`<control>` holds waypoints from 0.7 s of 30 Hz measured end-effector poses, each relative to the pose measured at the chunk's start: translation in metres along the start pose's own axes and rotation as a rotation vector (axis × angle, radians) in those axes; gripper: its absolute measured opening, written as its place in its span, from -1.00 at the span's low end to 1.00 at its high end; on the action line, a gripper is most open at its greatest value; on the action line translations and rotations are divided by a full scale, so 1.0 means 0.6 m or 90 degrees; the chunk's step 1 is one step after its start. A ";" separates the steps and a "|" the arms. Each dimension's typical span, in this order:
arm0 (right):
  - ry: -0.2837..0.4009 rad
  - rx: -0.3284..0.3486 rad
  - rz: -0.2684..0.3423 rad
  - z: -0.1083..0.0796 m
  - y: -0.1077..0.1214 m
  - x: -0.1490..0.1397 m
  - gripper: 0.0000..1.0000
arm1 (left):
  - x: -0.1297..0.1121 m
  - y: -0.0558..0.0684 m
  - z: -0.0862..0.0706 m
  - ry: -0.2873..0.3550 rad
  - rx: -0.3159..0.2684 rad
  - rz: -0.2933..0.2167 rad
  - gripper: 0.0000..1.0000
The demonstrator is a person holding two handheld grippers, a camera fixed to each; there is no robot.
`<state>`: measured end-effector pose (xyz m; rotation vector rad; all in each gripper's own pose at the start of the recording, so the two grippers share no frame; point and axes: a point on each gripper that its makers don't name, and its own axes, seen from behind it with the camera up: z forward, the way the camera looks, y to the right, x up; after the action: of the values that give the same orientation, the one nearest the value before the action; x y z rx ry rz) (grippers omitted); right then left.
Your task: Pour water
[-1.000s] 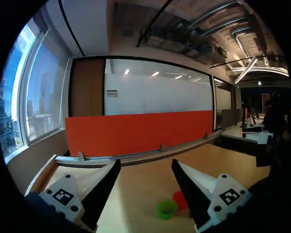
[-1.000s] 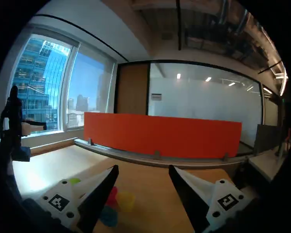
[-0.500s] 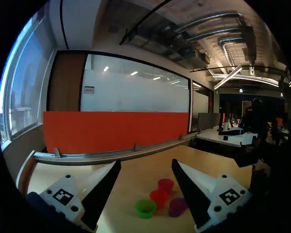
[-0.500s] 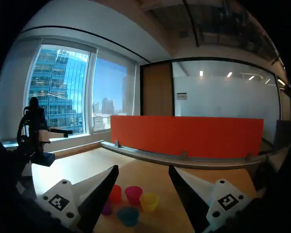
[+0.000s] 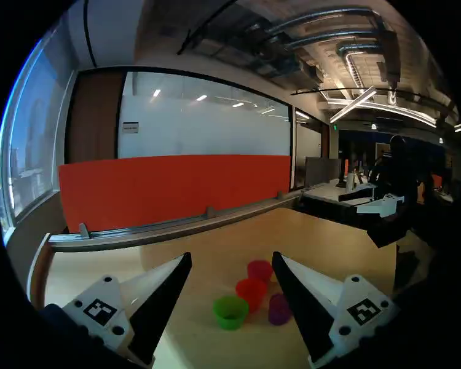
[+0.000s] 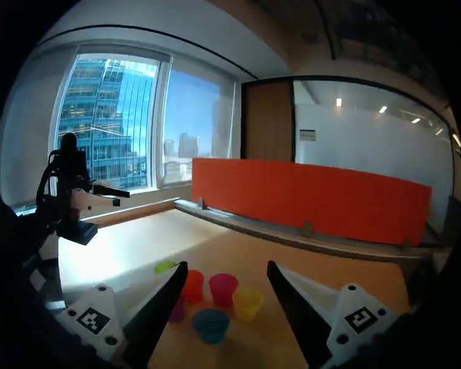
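Several small plastic cups stand clustered on the wooden table. In the left gripper view a green cup [image 5: 230,311], a red cup [image 5: 251,293], a pink cup [image 5: 259,270] and a purple cup [image 5: 279,308] lie ahead of my open left gripper [image 5: 230,280]. In the right gripper view I see a red cup [image 6: 193,285], a pink cup [image 6: 222,288], a yellow cup [image 6: 247,303], a blue cup [image 6: 210,324] and a green cup's rim [image 6: 165,266], beyond my open right gripper [image 6: 226,286]. Both grippers hover above the table holding nothing. The left gripper [image 6: 86,200] also appears far left.
An orange partition [image 5: 175,187] on a metal rail runs along the table's far edge [image 5: 169,229]. Large windows [image 6: 107,138] stand to the left. The right gripper [image 5: 384,212] shows at the right of the left gripper view, before other desks.
Both cameras have tilted down and swung, bringing the cups further up into view. The cups themselves have not moved. Both grippers stay open.
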<state>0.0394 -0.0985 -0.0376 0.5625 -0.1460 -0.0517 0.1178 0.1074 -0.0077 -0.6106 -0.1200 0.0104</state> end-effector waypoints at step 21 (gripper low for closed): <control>-0.096 0.029 -0.020 0.032 -0.023 -0.104 1.00 | -0.121 -0.002 0.025 -0.098 -0.032 0.018 0.95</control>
<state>-0.0252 -0.1149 -0.0370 0.6060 -0.2853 -0.1218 0.0442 0.1117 -0.0031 -0.6619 -0.2610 0.0821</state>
